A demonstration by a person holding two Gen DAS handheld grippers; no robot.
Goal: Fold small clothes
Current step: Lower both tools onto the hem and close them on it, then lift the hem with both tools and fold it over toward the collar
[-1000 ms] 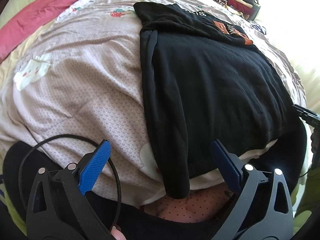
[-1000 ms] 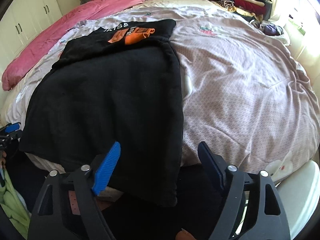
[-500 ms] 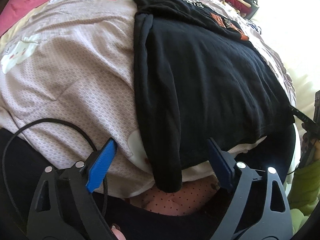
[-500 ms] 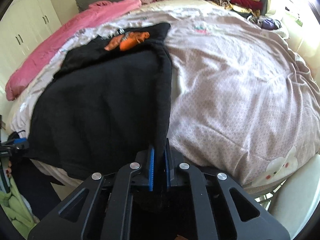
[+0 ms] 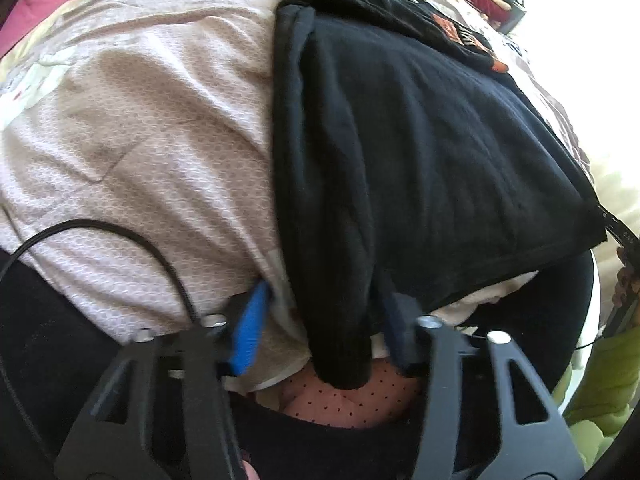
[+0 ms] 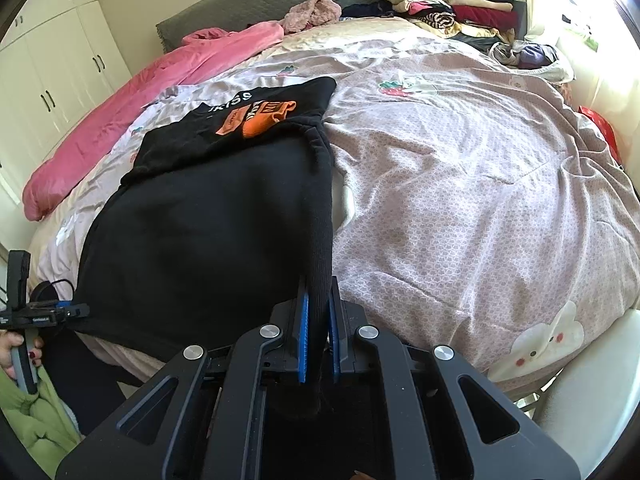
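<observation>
A black garment (image 5: 420, 160) with an orange print (image 6: 260, 116) lies flat on the bed, its lower hem hanging over the near edge. My left gripper (image 5: 326, 300) straddles the garment's hanging left corner (image 5: 340, 344). Its jaws are closing, and a gap still shows between the blue pad (image 5: 250, 332) and the cloth. In the right wrist view the same garment (image 6: 208, 232) fills the left half of the bed. My right gripper (image 6: 318, 304) is shut on its right edge, with the black cloth pinched between the blue pads.
A patterned pinkish bed cover (image 6: 460, 180) spreads to the right. A pink blanket (image 6: 140, 100) lies along the far left, and stacked folded clothes (image 6: 452, 4) sit at the headboard. White wardrobes (image 6: 52, 76) stand at left. A black cable (image 5: 120, 236) loops beside the left gripper.
The right gripper went from wide open to shut on the garment's right edge and rose slightly. The left jaws narrowed around the hanging left corner.
</observation>
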